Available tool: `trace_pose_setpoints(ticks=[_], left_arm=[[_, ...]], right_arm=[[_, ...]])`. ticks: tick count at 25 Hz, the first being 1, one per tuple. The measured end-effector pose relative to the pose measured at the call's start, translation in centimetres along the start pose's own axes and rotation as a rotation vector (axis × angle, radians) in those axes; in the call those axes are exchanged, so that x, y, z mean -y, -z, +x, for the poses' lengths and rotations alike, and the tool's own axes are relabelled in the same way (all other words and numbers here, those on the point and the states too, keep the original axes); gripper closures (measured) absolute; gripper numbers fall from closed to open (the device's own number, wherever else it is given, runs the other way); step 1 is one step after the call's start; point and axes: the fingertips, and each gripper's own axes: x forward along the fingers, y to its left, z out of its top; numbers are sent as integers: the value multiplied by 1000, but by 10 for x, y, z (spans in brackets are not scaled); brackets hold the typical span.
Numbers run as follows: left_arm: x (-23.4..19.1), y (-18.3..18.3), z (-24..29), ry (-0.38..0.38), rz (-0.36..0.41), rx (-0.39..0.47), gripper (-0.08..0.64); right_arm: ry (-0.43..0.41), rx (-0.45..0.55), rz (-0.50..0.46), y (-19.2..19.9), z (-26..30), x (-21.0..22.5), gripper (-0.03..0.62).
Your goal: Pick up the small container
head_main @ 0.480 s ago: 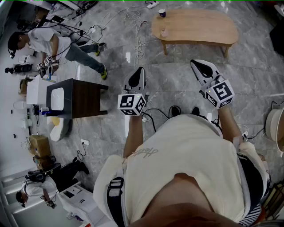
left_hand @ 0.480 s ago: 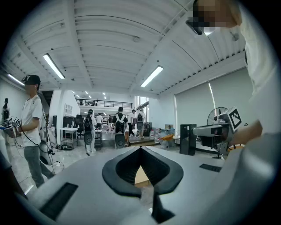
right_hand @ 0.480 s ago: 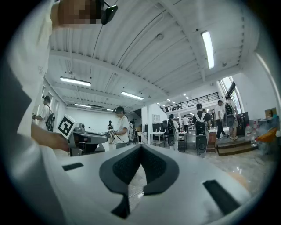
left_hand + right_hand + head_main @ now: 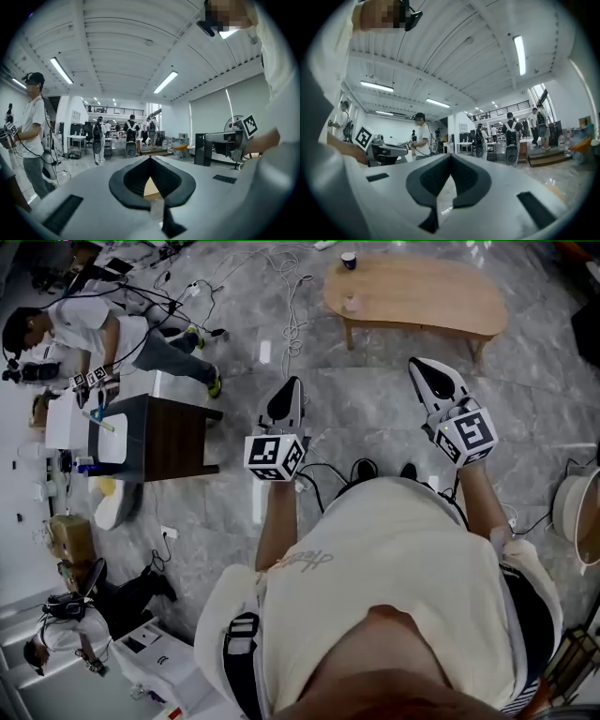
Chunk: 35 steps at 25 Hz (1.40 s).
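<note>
A small pale container (image 4: 350, 304) stands on the near left part of a low wooden table (image 4: 422, 301) at the top of the head view. A dark cup (image 4: 348, 259) stands at the table's far edge. Both grippers are held level above the floor, well short of the table. My left gripper (image 4: 288, 390) points toward the table's left end, jaws shut and empty (image 4: 150, 158); a strip of tan wood (image 4: 151, 188) shows through the gap behind its tips. My right gripper (image 4: 429, 374) is also shut on nothing (image 4: 450, 155).
A dark side table (image 4: 173, 437) with a white tray stands at the left, where a person (image 4: 94, 329) works with other grippers. Cables (image 4: 291, 296) trail over the grey marble floor. A round white object (image 4: 572, 507) sits at the right edge.
The head view has shifted slightly, so the floor and furniture sit a little higher and further left. Both grippers keep the same pose and stay shut.
</note>
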Motion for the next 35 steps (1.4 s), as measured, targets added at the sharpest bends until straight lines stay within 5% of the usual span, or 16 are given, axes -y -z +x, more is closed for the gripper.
trace_pose_setpoints(ticks=[14,20,24,29,35], left_arm=[[-40,25,63,210,42,-22,558],[-66,54,67,167,-23,-97,558],[-73,69,95,126,31,-157,558],[-60,53,150,133,98,-166,558],[-76,31,199,79,48,-175,558]], right_arm=[[74,-37,30,16,51,-23,597],[57,-90,61,20,74,-20,597],[29,-77,61,14,98,7,597],[-11,-78,66,28,130,61,597],[-70,-38,47,21,171,120,597]])
